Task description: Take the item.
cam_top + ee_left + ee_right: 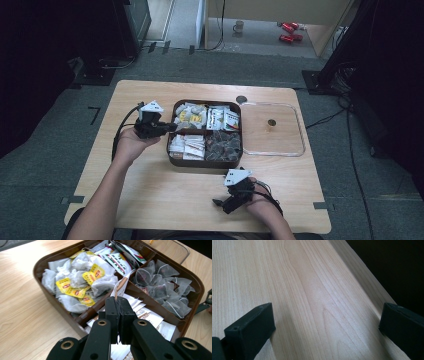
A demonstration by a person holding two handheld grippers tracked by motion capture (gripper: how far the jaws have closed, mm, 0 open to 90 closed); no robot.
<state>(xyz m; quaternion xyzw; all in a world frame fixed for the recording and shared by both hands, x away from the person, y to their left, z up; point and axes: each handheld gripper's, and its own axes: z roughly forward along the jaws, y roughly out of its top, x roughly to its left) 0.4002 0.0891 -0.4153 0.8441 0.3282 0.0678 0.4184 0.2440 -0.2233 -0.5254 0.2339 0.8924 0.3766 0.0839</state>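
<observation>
Left gripper (119,300) clamped tight on a white-and-brown sachet (121,286), jaws pressed together with the packet's edge pinched between the tips. Sachet standing up out of the grip, poised over the divider of the brown tray (40,263), right where the compartments meet. Seen from the high view, that same left gripper (167,127) reaching in over the tray's left rim (170,150), hand (131,144) cupped beneath it.

Inside the tray: yellow-tagged tea bags (80,282) heaped in one compartment, pyramid tea bags (162,287) in another, flat paper sachets (150,317) in the one beneath the jaws, red-and-green printed packets (120,260) in the far one. Tray sitting mid-table (150,200), with a clear lid (272,129) lying flat just beside it on the right.

Right gripper (222,202) low on the near edge of the table, well apart from the tray, hand (260,202) behind it. Jaws spread wide in the right gripper view, nothing between the pads (252,327) but bare wood grain (312,290).
</observation>
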